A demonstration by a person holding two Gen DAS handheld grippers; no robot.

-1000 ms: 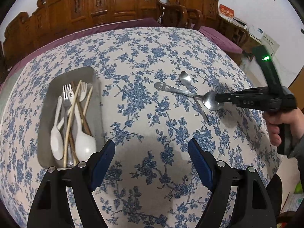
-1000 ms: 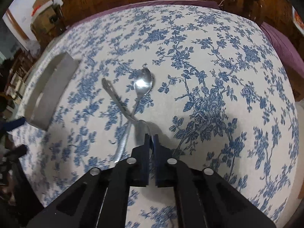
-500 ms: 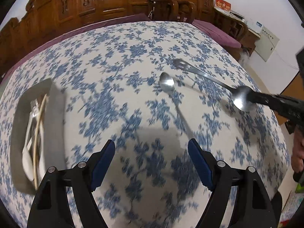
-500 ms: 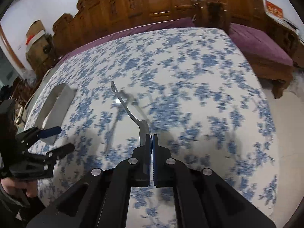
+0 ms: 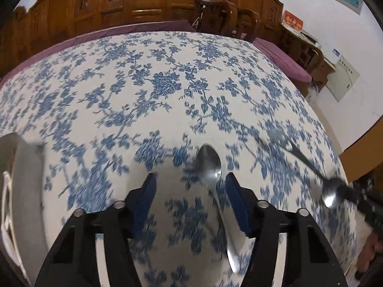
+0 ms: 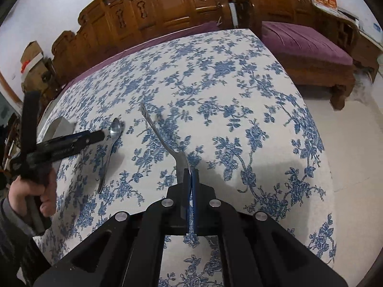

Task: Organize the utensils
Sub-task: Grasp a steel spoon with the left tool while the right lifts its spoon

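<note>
A steel spoon (image 5: 209, 165) lies on the blue-flowered tablecloth (image 5: 153, 86); it also shows in the right wrist view (image 6: 115, 130). My left gripper (image 5: 190, 198) is open, its jaws either side of the spoon's neck, just above the cloth; it shows in the right wrist view (image 6: 95, 136) too. My right gripper (image 6: 190, 179) is shut on a second steel spoon (image 6: 162, 138) by its bowl and holds it in the air, handle pointing away. That spoon shows at the right of the left wrist view (image 5: 308, 165).
A metal utensil tray (image 5: 21, 181) sits at the left edge, with white utensils (image 5: 6, 215) in it. Its corner shows in the right wrist view (image 6: 59, 125). Carved wooden benches (image 6: 167, 7) with purple cushions (image 6: 306, 45) stand behind and to the right.
My left gripper has moved right and down over the lying spoon. My right gripper has lifted the other spoon off the cloth.
</note>
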